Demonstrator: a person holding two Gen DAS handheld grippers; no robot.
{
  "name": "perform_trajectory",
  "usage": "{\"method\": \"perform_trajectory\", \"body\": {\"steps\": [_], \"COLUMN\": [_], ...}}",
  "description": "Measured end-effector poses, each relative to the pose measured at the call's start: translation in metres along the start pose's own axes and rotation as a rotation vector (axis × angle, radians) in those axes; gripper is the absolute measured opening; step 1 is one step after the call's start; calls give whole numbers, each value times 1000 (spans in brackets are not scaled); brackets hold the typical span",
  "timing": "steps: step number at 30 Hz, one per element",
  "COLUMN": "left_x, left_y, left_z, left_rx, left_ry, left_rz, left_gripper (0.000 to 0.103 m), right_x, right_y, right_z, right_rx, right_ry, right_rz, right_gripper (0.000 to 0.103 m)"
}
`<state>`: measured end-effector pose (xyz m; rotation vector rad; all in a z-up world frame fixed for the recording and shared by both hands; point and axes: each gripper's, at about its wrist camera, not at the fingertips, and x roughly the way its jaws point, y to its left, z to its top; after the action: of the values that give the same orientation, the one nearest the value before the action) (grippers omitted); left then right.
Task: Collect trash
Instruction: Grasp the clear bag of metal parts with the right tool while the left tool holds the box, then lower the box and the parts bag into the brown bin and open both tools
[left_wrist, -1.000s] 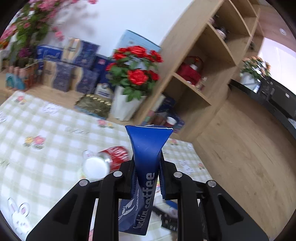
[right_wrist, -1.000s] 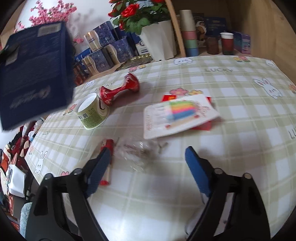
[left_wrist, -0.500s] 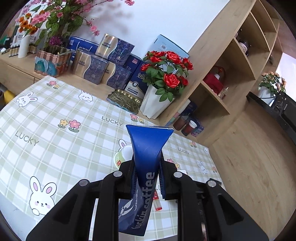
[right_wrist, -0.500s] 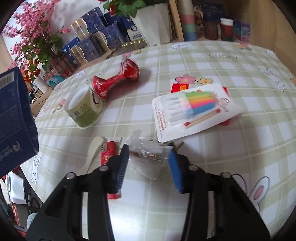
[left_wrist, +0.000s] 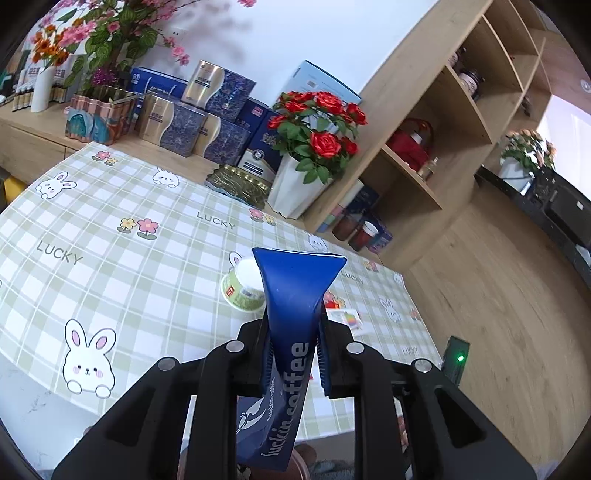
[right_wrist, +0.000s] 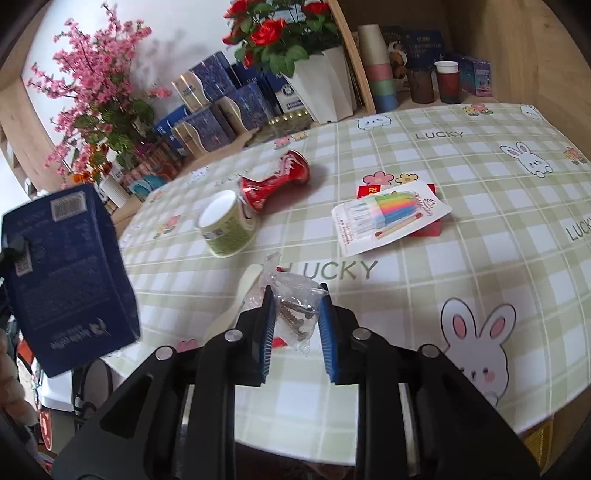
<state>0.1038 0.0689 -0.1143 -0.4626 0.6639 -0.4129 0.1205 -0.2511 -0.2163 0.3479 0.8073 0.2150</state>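
My left gripper (left_wrist: 293, 332) is shut on a blue "luckin coffee" paper bag (left_wrist: 291, 332) and holds it above the table's near edge; the bag also shows at the left of the right wrist view (right_wrist: 70, 277). My right gripper (right_wrist: 297, 314) is shut on a clear plastic bag of screws (right_wrist: 295, 310), lifted a little off the checked tablecloth (right_wrist: 480, 221). On the table lie a crushed red can (right_wrist: 275, 181), a green paper cup (right_wrist: 225, 225) on its side, a candle pack (right_wrist: 391, 216) and a cream plastic spoon (right_wrist: 240, 299).
A white pot of red roses (right_wrist: 325, 81), blue gift boxes (right_wrist: 218, 103) and cups (right_wrist: 380, 70) line the table's far side by a wooden shelf (left_wrist: 424, 147). A small red packet (right_wrist: 279, 341) lies under my right fingers. A black device with a green light (left_wrist: 456, 358) stands on the floor.
My right gripper closed on the bag of screws and raised it. My left gripper pulled back and up with the blue bag, showing more of the table.
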Motion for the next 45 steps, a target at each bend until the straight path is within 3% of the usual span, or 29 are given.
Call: {"method": "perform_trajectory", "body": {"steps": [9, 20, 27, 35, 45], "left_x": [-21, -25, -4, 36, 77], "left_y": [-13, -10, 10, 35, 41], "left_z": [-39, -119, -169, -194, -223], "left_rx": [68, 155, 106, 23, 52], "left_ry": [72, 237, 346, 478, 611], "left_rz": [-36, -15, 28, 121, 189], "left_gripper": [19, 19, 19, 20, 20], "right_x": [-51, -87, -90, -90, -86], "right_y": [29, 33, 26, 17, 5], "right_z": [-36, -91, -117, -122, -124], "right_rx": [-56, -60, -42, -20, 12], "right_ry": [-34, -47, -23, -22, -12], "right_rz": [22, 34, 33, 43, 44], "right_gripper": [25, 25, 25, 25, 25]}}
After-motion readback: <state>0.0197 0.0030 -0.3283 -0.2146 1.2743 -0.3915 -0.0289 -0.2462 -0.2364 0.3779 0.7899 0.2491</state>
